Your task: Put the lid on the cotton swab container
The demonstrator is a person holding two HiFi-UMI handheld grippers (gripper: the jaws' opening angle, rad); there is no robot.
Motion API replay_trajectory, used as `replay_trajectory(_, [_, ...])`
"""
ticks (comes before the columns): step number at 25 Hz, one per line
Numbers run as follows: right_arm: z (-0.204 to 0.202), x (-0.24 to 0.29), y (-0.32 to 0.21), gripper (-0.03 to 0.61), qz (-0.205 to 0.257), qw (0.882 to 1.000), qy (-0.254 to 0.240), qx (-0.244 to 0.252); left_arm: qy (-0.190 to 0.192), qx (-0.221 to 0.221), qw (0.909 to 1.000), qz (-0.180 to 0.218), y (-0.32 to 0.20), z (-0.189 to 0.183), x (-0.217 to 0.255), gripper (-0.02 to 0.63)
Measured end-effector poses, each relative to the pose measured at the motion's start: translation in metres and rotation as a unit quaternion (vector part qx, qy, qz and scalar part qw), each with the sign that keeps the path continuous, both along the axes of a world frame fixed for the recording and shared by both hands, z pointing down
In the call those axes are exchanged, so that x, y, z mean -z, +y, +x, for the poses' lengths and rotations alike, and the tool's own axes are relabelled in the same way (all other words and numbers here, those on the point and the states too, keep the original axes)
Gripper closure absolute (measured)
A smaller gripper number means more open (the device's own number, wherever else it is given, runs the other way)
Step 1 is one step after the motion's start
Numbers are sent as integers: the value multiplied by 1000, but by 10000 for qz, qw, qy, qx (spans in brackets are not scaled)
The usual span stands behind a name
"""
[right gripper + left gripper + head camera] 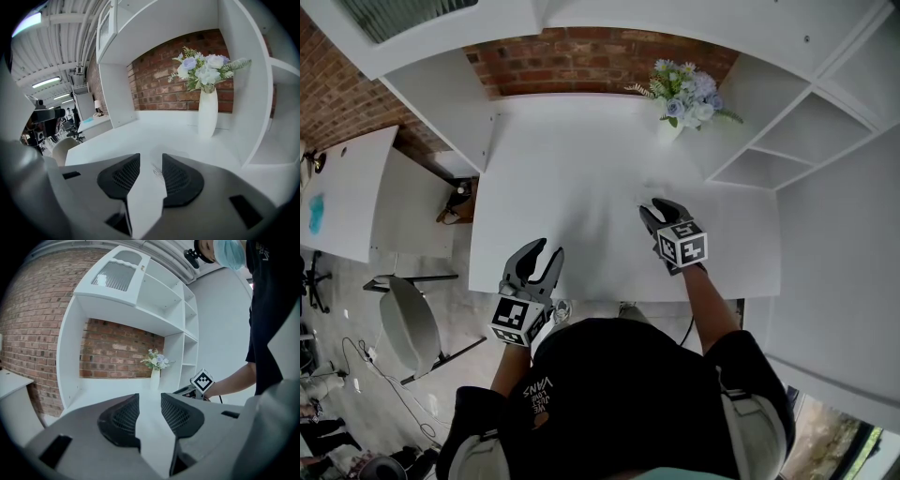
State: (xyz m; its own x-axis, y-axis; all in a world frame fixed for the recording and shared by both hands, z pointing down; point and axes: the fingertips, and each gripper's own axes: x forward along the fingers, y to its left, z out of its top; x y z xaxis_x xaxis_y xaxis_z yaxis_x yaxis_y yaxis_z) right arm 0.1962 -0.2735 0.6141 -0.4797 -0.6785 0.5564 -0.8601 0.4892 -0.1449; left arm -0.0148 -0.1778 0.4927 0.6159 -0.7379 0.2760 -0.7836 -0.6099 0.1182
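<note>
The left tool [546,250] is hanging wide and empty off the edge of the white counter [581,169], so nothing is steadying the work. The right tool [654,208] is standing narrowed about a clear plastic piece with faint print [158,172] on the counter. Whether it is the lid or the container, and whether the pads are pressing it, I cannot tell. Nipped off-centre, it is probably risking a skid toward the white vase of flowers [207,115].

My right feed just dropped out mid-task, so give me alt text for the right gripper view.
The right gripper has its jaws apart over a white table, with a faint clear item bearing small print between them; whether it is gripped cannot be told. Beyond stands a white vase of flowers before a brick wall.
</note>
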Motion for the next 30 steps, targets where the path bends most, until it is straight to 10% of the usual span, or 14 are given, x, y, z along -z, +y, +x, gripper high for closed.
replay_trajectory(15, [16, -4, -8, 572, 132, 9985, 317, -419, 77, -97, 9999, 3, -8, 3, -2, 489])
replay_trajectory(30, [16, 1, -6, 577, 298, 9958, 123, -857, 92, -261, 9996, 112, -12, 3, 5, 489])
